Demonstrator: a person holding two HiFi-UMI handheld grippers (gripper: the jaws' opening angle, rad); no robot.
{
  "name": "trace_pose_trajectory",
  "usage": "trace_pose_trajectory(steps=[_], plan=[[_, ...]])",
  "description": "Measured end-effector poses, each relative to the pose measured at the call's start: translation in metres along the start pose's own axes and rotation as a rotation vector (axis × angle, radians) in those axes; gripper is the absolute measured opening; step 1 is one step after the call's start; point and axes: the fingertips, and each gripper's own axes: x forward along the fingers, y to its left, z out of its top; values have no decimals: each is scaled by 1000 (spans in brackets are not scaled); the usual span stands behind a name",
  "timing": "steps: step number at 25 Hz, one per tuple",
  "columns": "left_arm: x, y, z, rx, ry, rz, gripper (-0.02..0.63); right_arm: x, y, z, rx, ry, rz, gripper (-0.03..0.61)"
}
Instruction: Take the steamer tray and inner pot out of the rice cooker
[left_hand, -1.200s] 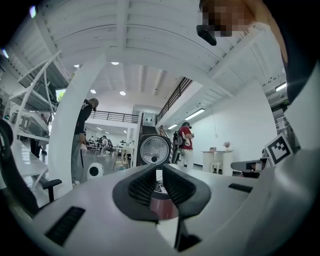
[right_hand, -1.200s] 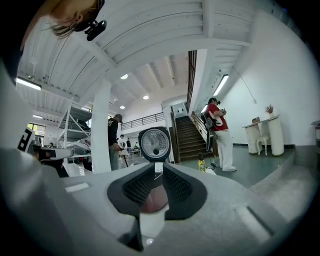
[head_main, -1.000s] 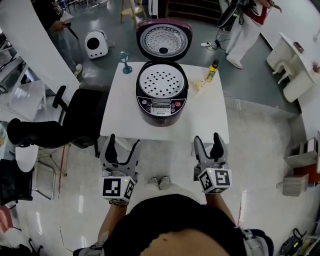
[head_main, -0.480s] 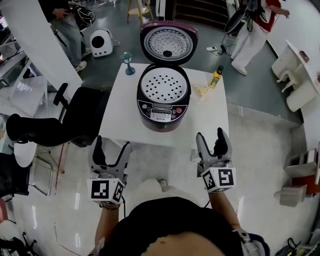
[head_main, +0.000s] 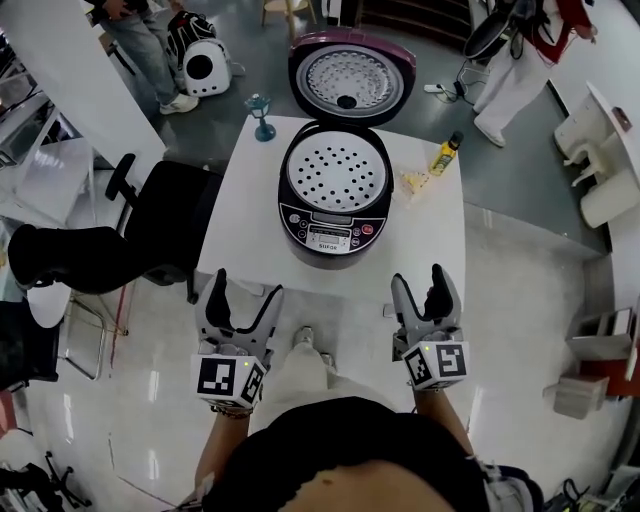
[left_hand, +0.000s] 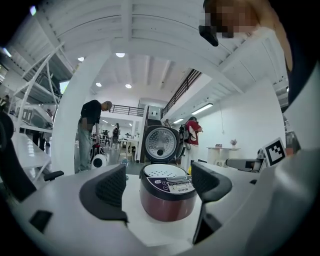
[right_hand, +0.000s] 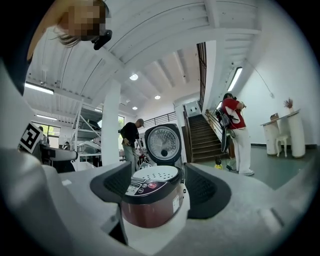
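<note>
Rice cooker (head_main: 335, 200) upright mid-bench (head_main: 240, 230), lid (head_main: 350, 78) swung up and back; perforated steamer tray (head_main: 335, 172) seated in its mouth, inner pot hidden beneath

Left claw (head_main: 245, 288) released, jaws spread wide, empty, tips at bench near edge, left of cooker, well apart from it

Right claw (head_main: 420, 280) likewise spread and empty, at near edge, right of cooker

Both gripper views: cooker seen beyond gap between pads, not touched

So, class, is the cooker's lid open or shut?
Open: the lid stands tipped back behind the cooker, and the holed steamer tray shows in its mouth.
</note>
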Motion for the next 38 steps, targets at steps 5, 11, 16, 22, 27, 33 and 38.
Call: trace_pose_trajectory(steps=[5, 11, 16, 22, 27, 33, 38], plan=[[36, 25, 2, 6, 10, -10, 390, 35, -4, 6, -20, -3, -11, 331], [87, 48, 9, 18, 16, -78, 390, 81, -8, 8, -39, -8, -63, 331], [114, 55, 24, 49, 0, -111, 390, 101, -10, 8, -17, -12, -90, 331], [139, 61, 19, 33, 15, -152, 390, 120, -15, 12, -35, -16, -114, 330], [161, 55, 14, 35, 42, -179, 390, 125, -28, 11, -41, 6, -161, 330], [191, 52, 6, 57, 57, -155, 390, 142, -49, 2, -46, 75, -185, 330], [227, 54, -2, 86, 136, -120, 390, 174, -74, -7, -69, 165, -194, 330]])
